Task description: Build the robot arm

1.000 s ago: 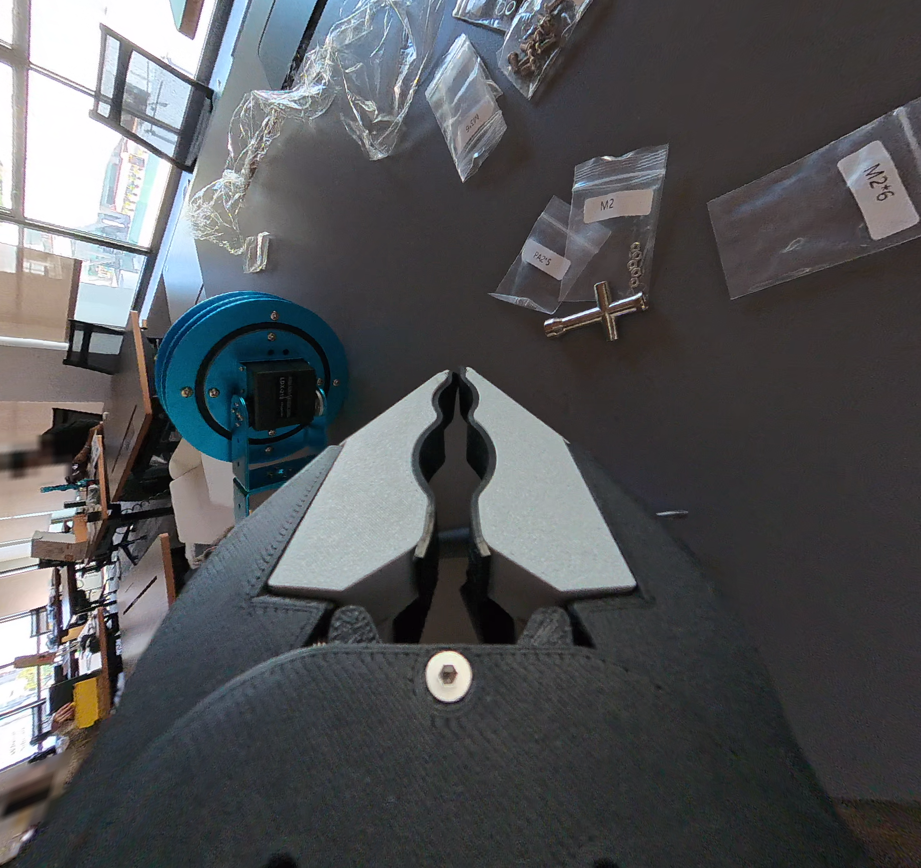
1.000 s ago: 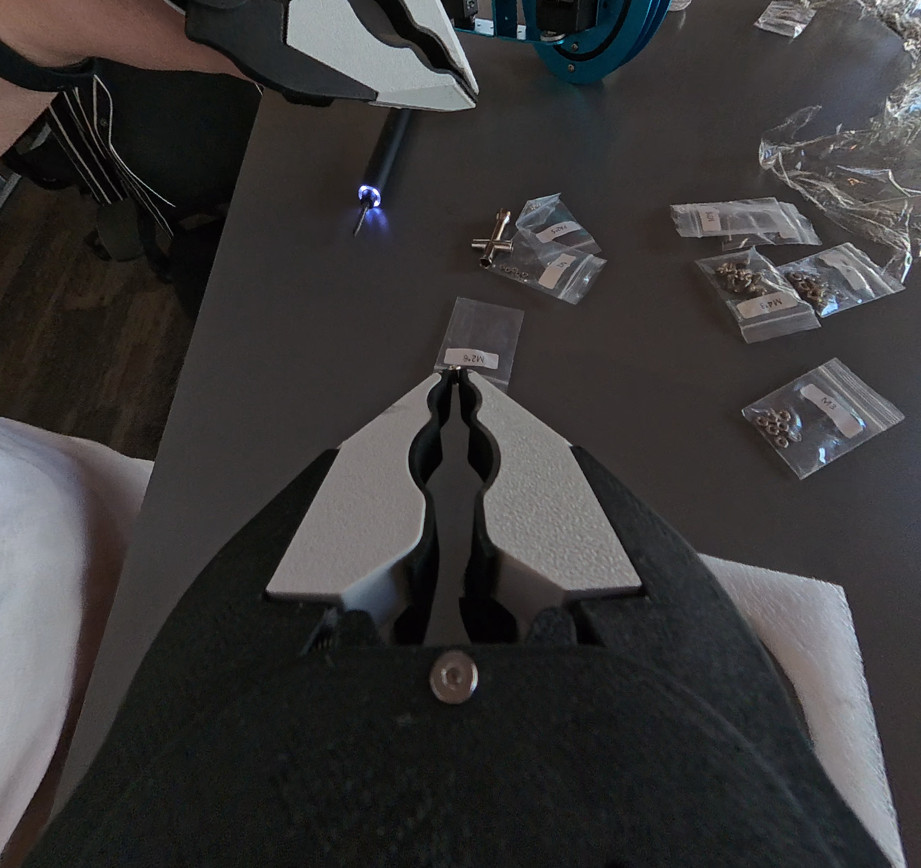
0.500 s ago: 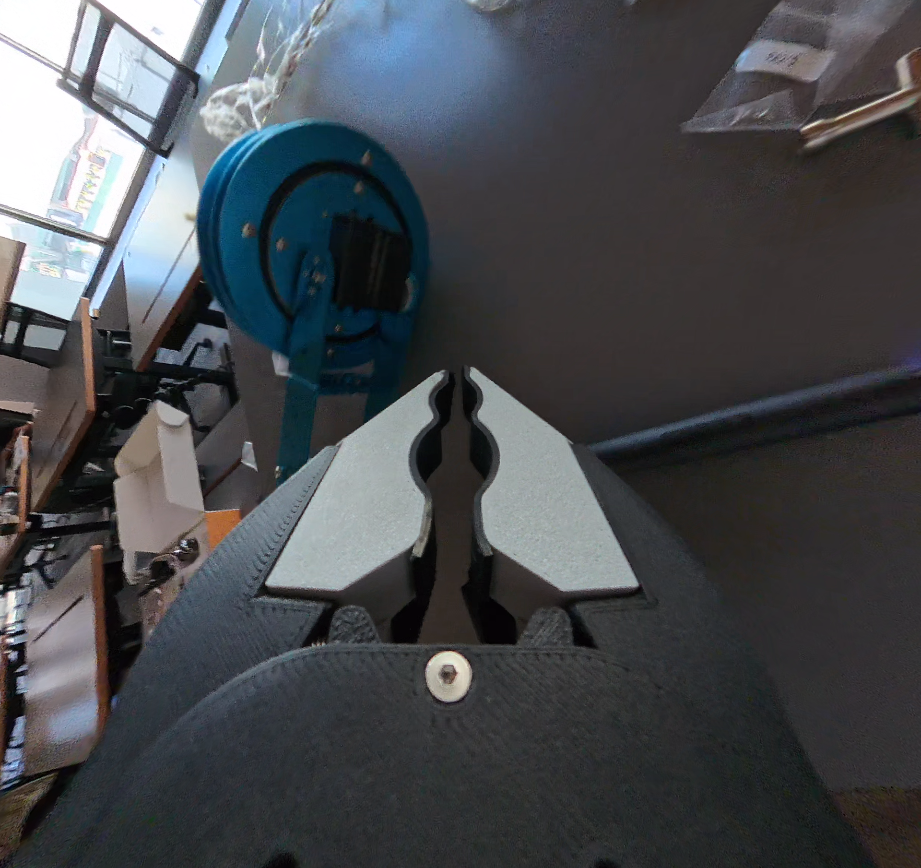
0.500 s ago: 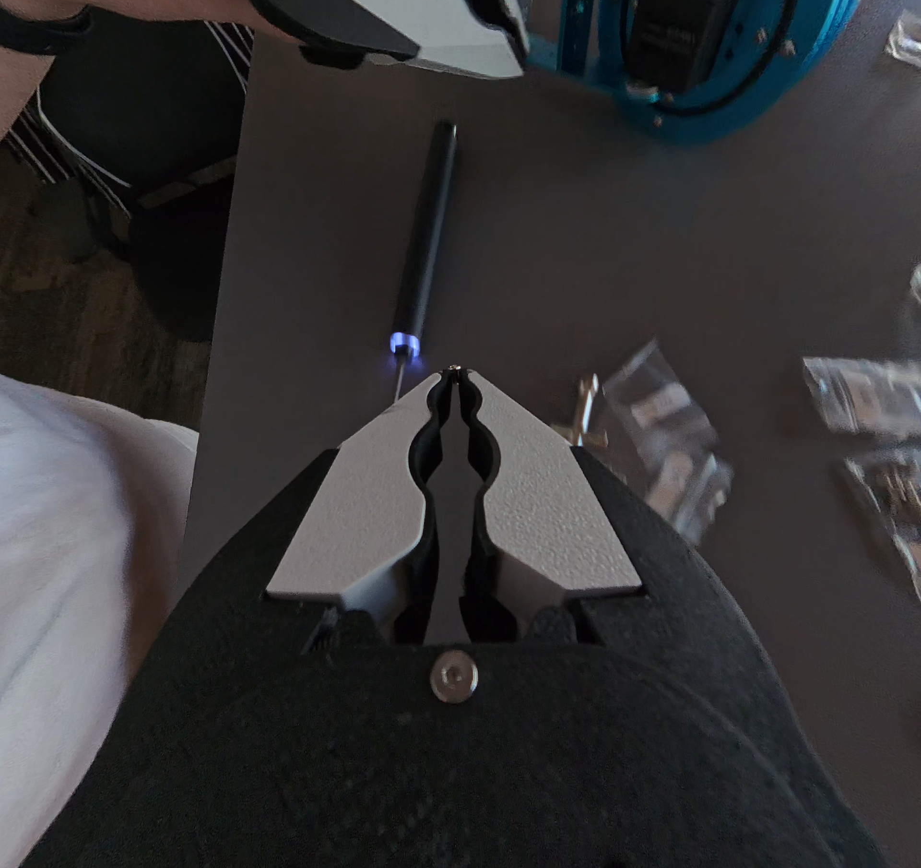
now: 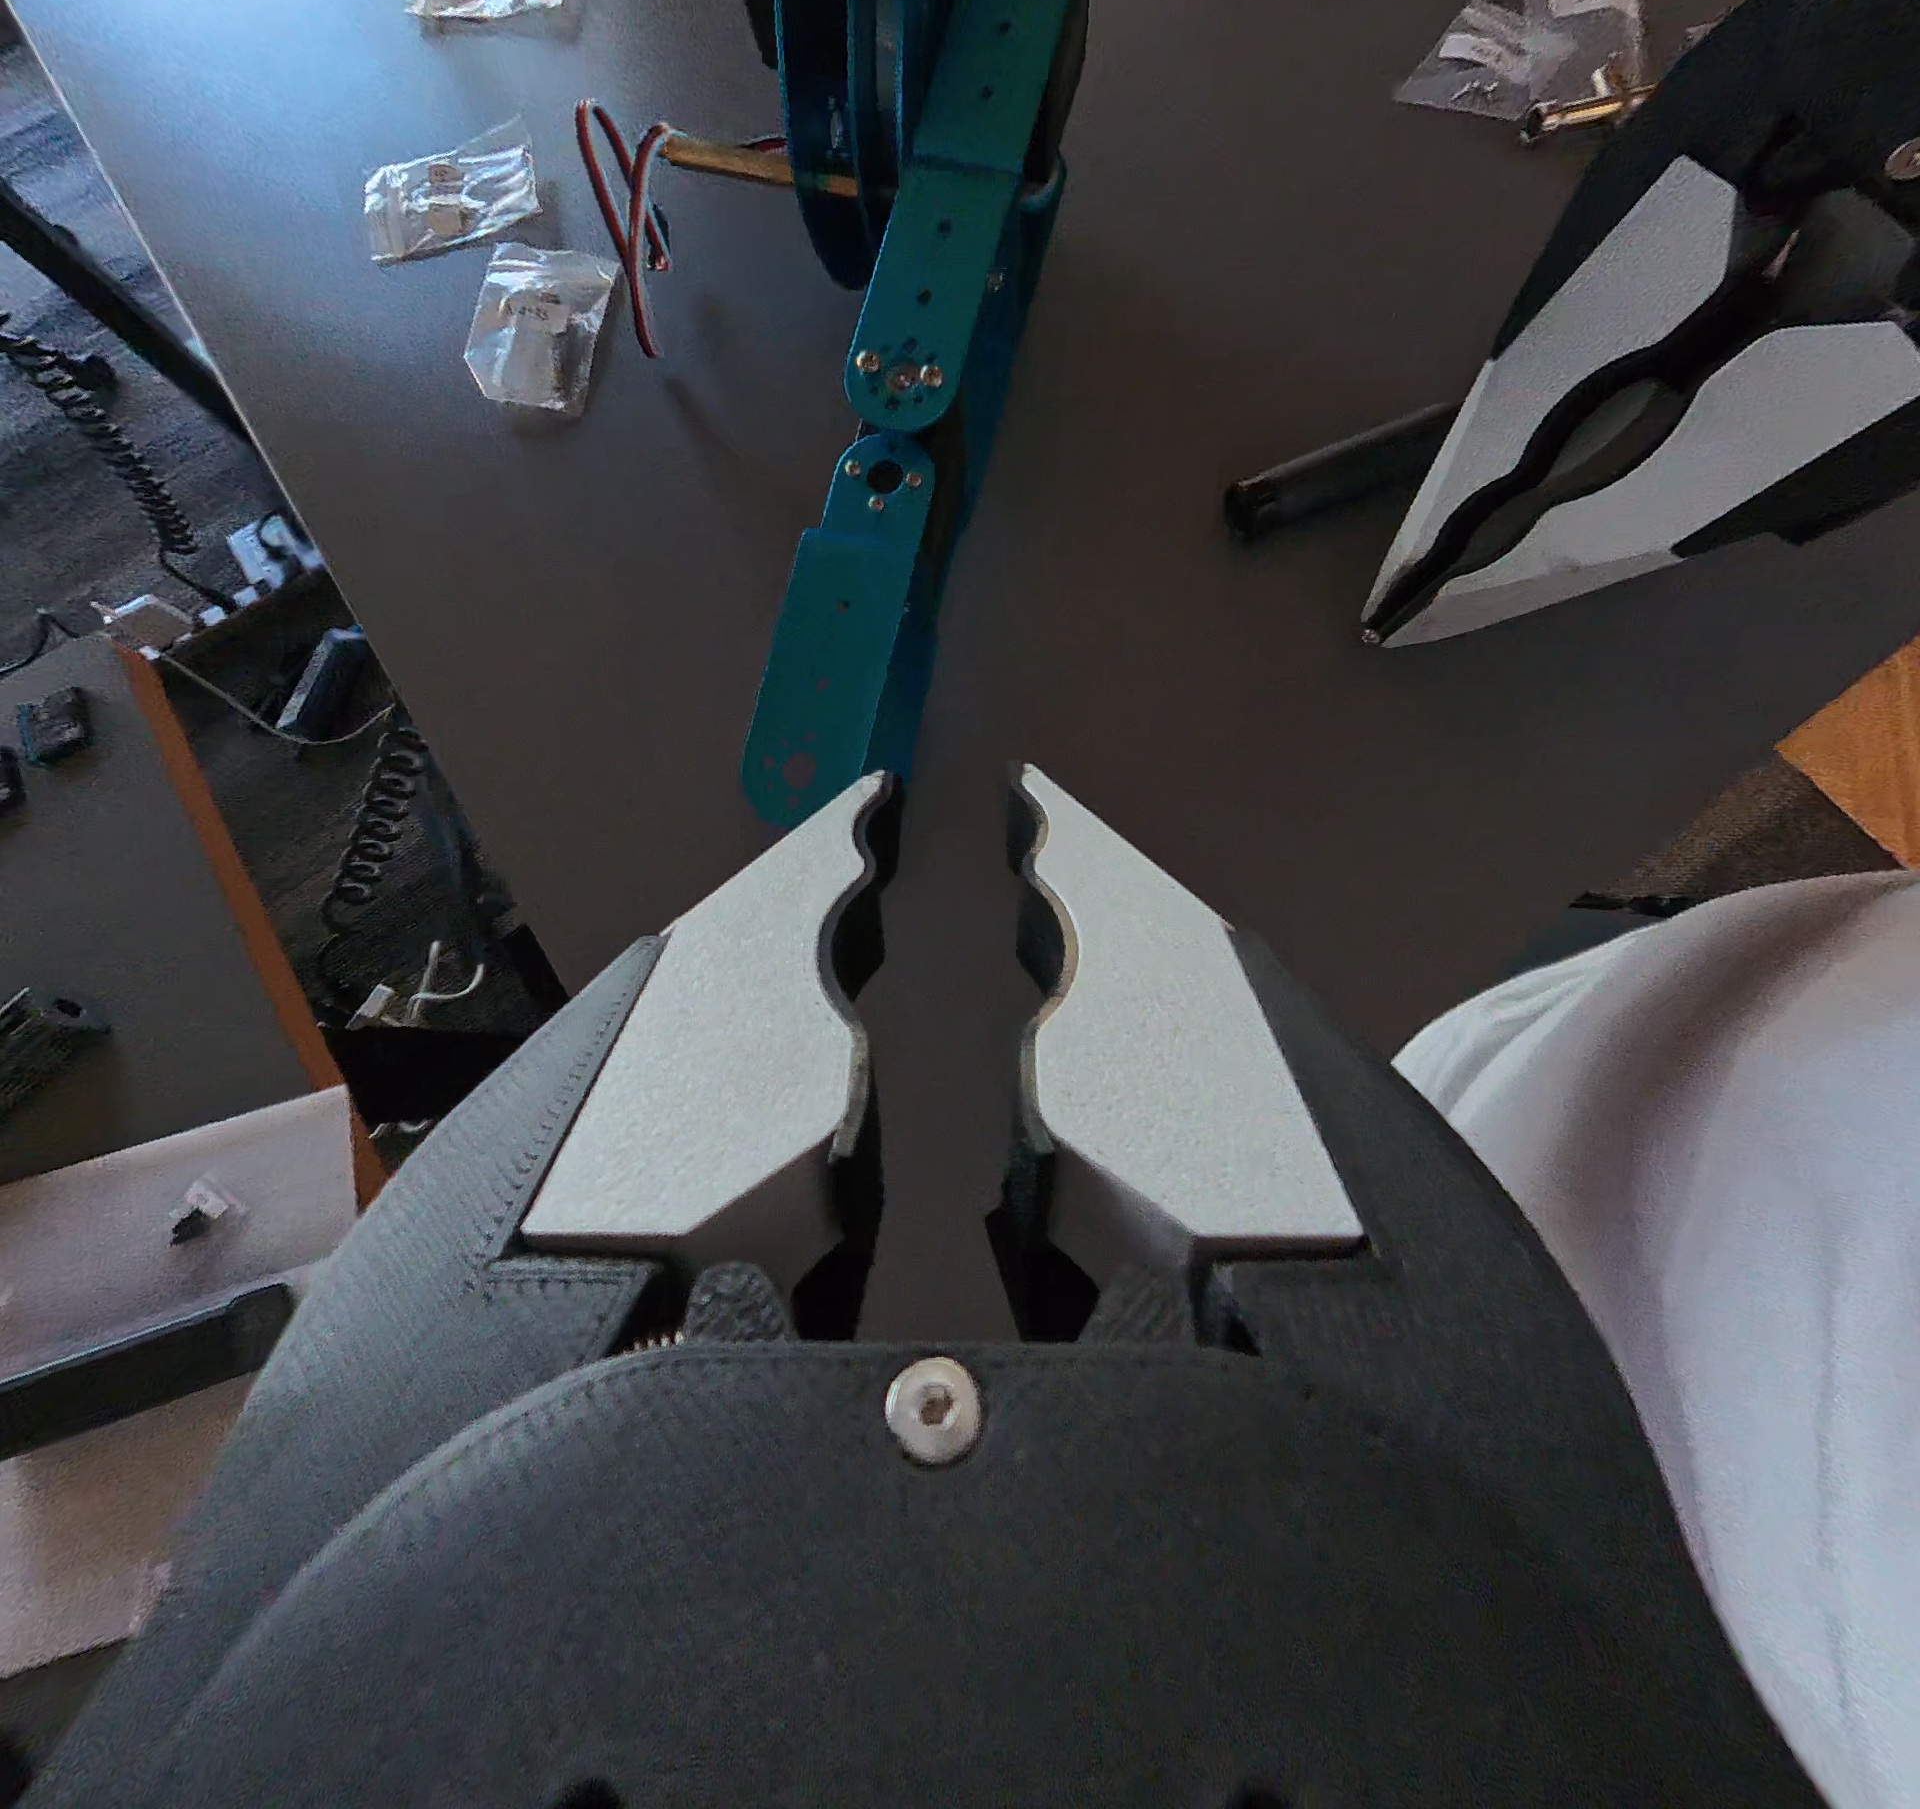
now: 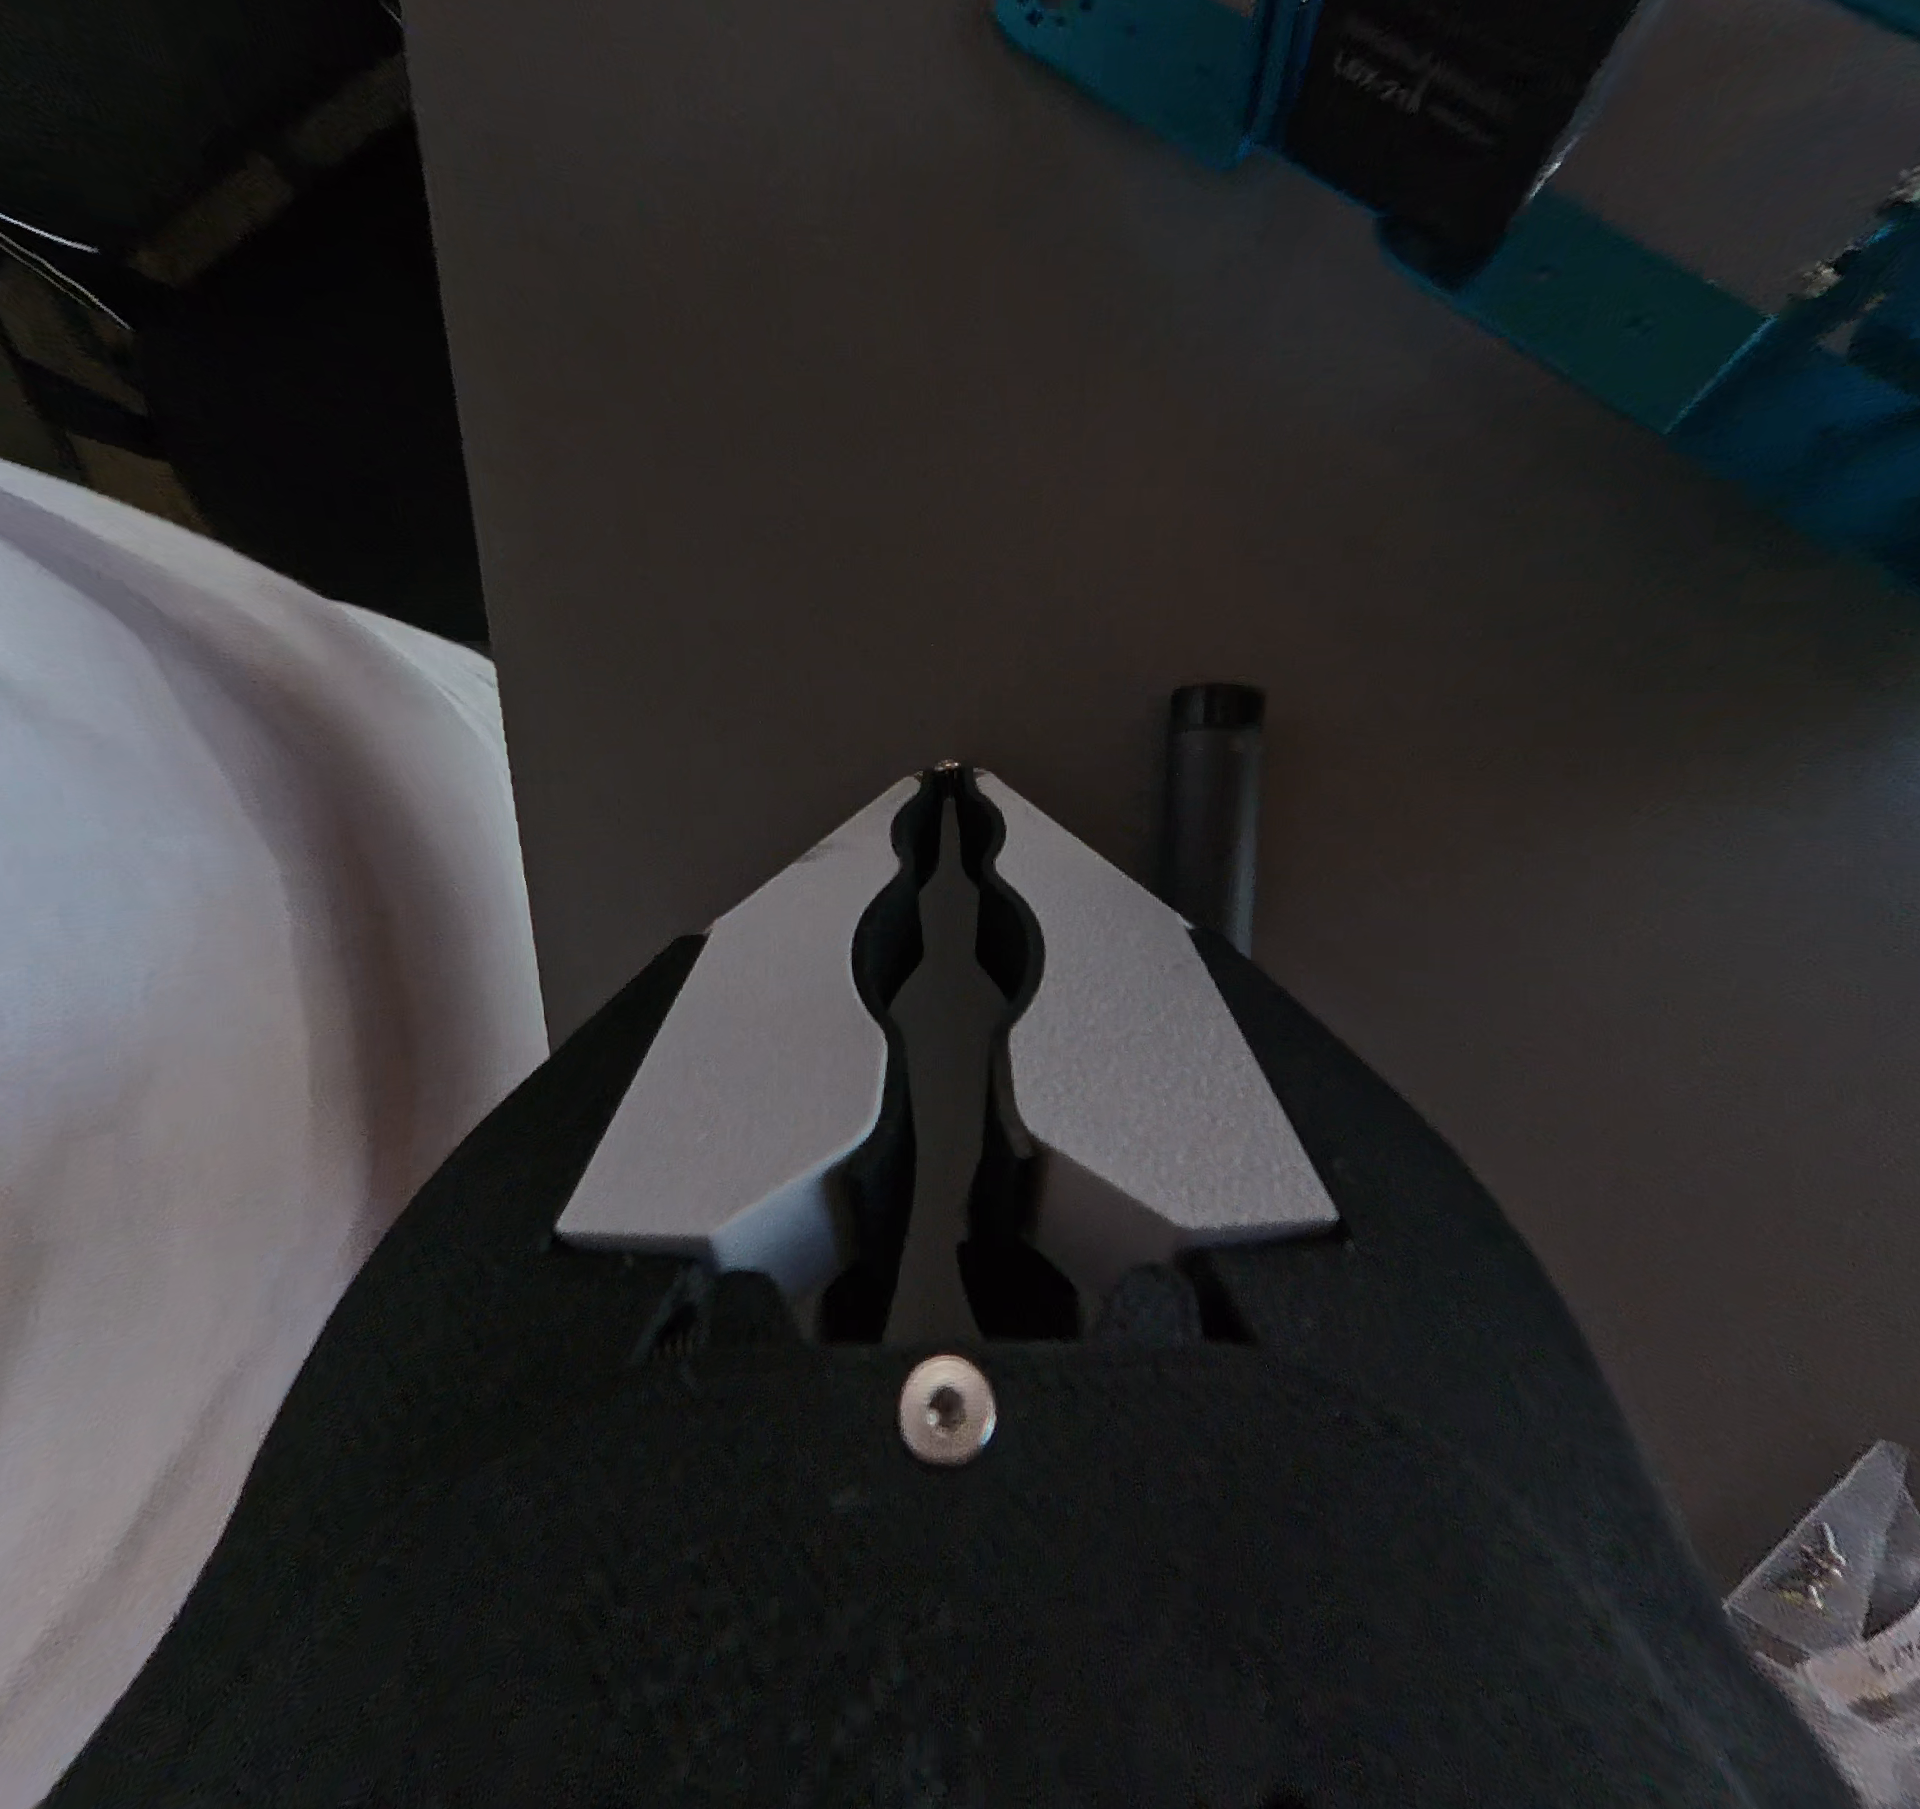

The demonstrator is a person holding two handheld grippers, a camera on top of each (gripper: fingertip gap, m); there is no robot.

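My left gripper (image 5: 951, 791) is open and empty, low over the dark grey table (image 5: 520, 564). Its left fingertip is next to the end of a blue metal bracket arm (image 5: 831, 637), which leads back to the blue assembly (image 5: 935, 45). My right gripper (image 6: 945, 772) is shut on a tiny silver screw (image 6: 945, 768) pinched at its tips. It also shows in the left wrist view (image 5: 1377, 629), right of the bracket arm. In the right wrist view the bracket end (image 6: 1122, 45) and a black servo (image 6: 1455, 76) lie ahead to the right.
A black screwdriver (image 5: 1330, 481) lies beside the right gripper; its handle shows in the right wrist view (image 6: 1210, 803). Small bags of hardware (image 5: 530, 325) and red and black wires (image 5: 623, 201) lie left of the assembly. More bags (image 5: 1507, 45) and a cross wrench (image 5: 1579, 102) lie far right. White cloth (image 6: 208, 928) is at the table's near edge. My right fingertips sit around 15 cm from my left ones. Both grippers' tips are roughly 15 cm from the blue assembly (image 5: 935, 45).
My left gripper has opened and swung round to face the end of the blue bracket arm. My right gripper, still pinching the screw, has moved past the screwdriver toward the blue assembly.
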